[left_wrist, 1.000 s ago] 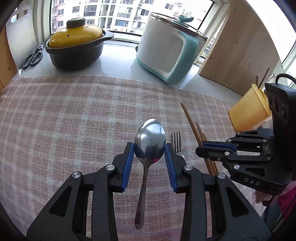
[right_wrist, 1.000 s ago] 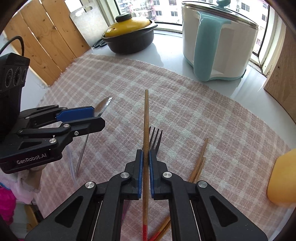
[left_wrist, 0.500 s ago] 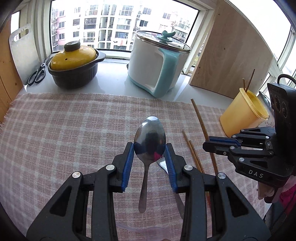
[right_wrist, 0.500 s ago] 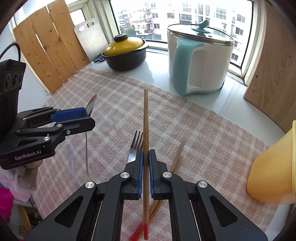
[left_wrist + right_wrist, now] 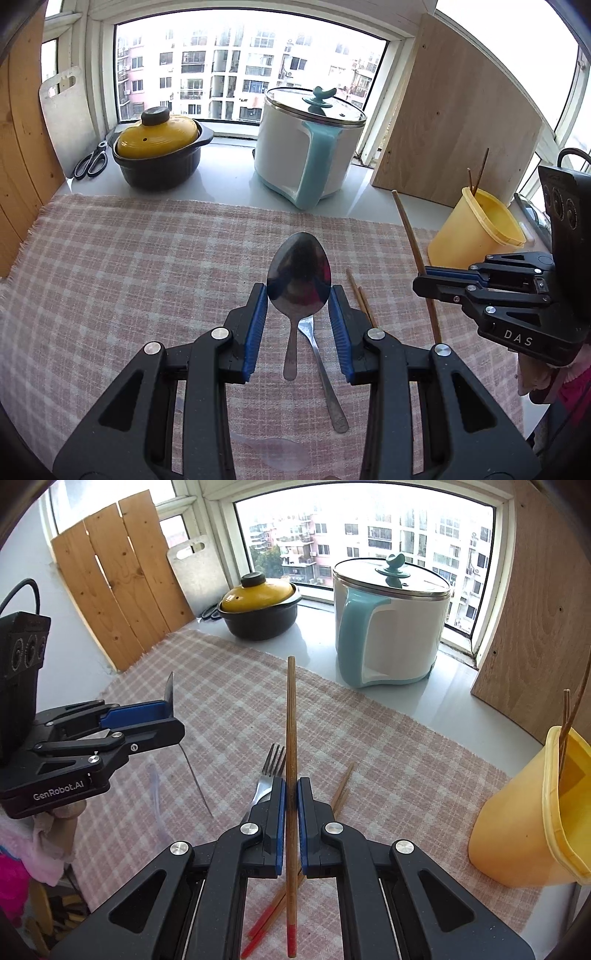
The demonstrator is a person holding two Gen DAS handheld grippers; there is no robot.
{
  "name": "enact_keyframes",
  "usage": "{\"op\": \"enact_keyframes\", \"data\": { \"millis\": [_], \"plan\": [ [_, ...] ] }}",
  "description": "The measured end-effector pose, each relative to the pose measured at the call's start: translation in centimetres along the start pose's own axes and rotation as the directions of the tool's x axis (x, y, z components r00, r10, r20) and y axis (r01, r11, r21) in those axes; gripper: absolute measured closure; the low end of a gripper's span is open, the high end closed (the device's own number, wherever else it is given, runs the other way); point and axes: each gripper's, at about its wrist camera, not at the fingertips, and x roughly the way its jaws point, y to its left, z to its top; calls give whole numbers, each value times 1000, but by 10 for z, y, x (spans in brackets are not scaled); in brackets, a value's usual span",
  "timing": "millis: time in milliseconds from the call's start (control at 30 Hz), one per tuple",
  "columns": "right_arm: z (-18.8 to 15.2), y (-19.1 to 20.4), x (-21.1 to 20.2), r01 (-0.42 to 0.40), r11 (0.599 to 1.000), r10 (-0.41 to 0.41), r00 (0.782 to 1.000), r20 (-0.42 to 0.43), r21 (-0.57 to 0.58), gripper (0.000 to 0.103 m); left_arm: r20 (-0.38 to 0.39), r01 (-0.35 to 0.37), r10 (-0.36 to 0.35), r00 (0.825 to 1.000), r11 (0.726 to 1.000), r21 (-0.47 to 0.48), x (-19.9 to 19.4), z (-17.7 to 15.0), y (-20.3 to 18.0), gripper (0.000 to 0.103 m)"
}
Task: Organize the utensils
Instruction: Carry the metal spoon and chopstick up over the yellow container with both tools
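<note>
My left gripper (image 5: 298, 295) is shut on the bowl of a metal spoon (image 5: 298, 275) and holds it above the checked cloth (image 5: 129, 266), handle hanging down. My right gripper (image 5: 291, 794) is shut on a wooden chopstick (image 5: 291, 720) with a red end, held above the cloth; it also shows in the left wrist view (image 5: 413, 251). A fork (image 5: 271, 771) and two more chopsticks (image 5: 341, 786) lie on the cloth below. A yellow cup (image 5: 532, 812) with two thin sticks in it stands at the right edge.
A white and teal cooker (image 5: 310, 147) and a dark pot with a yellow lid (image 5: 159, 147) stand at the back by the window. Scissors (image 5: 90, 162) lie at the back left. Wooden boards (image 5: 454, 110) lean at the right. A clear plastic spoon (image 5: 273, 450) lies near the front.
Both grippers have risen further above the cloth with the spoon and the chopstick. The fork and the two chopsticks stay on the cloth.
</note>
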Motion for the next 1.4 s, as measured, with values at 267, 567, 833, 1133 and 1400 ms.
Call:
{"op": "enact_keyframes", "data": {
  "millis": [267, 567, 833, 1133, 1400],
  "plan": [
    [-2, -13, -30, 3, 1000, -3, 999, 52, -6, 98, 44, -11, 11, 999, 1000, 7, -14, 6, -23, 69],
    [-7, -35, -67, 11, 1000, -12, 994, 113, 16, 98, 85, 15, -18, 996, 999, 34, -29, 16, -56, 69],
    [-9, -64, -104, 27, 999, -35, 984, 173, 47, 98, 133, 66, -75, 988, 996, 66, -42, 29, -95, 69],
    [-9, -99, -146, 70, 995, -86, 967, 241, 72, 98, 168, 124, -141, 976, 986, 107, -43, 48, -145, 69],
    [-9, -135, -169, 100, 989, -128, 950, 286, 109, 98, 190, 163, -185, 964, 979, 125, -35, 67, -184, 69]
  ]
}}
